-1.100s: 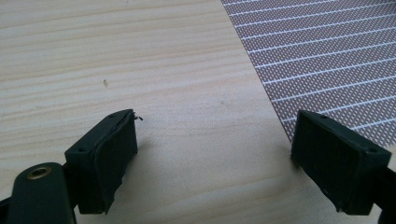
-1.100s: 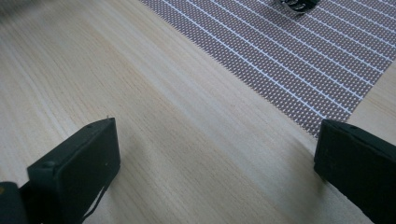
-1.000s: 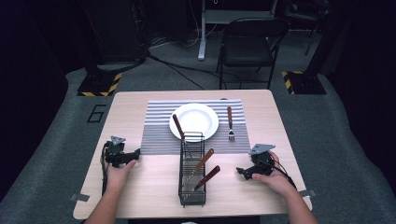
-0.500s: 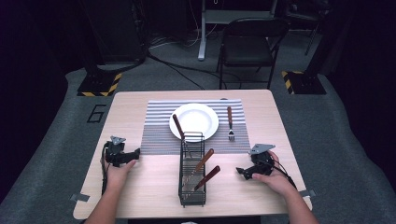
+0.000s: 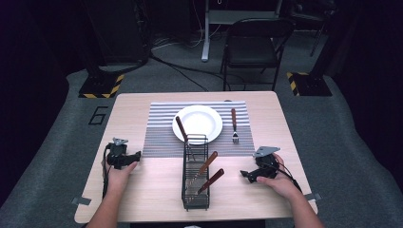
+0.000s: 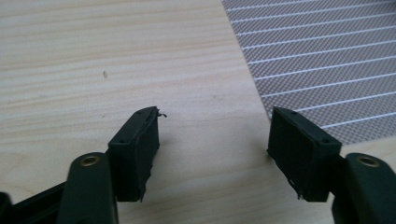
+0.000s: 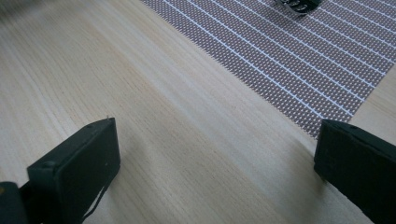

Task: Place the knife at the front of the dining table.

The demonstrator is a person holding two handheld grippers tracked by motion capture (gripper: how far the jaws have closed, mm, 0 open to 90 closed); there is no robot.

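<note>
Resting on a wooden table (image 5: 142, 190), two hand-held grippers flank a black wire rack (image 5: 195, 173) at the centre front. The left gripper (image 5: 138, 156) lies near the table's left edge, just short of the striped mat (image 5: 161, 123); its jaws have just been closing yet stand apart with nothing between them, bare wood (image 6: 116, 56) showing in the gap in the left gripper view, the mat's corner (image 6: 327, 56) beyond. The right gripper (image 5: 243, 174) sits right of the rack, its jaws spread wide over bare table, empty, with the mat's edge (image 7: 289, 56) ahead in the right gripper view.

Two wooden-handled utensils lean in the rack, one handle (image 5: 209, 161) above the other (image 5: 216, 178). A third utensil (image 5: 181, 128) rests with its brown handle on the rim of a white plate (image 5: 199, 121), its lower end at the rack's far end. The plate stands in the middle of the mat. A fork (image 5: 234, 126) with a brown handle lies on the mat just right of the plate, tines toward the person. A folding chair (image 5: 256, 47) stands beyond the table's far side.
</note>
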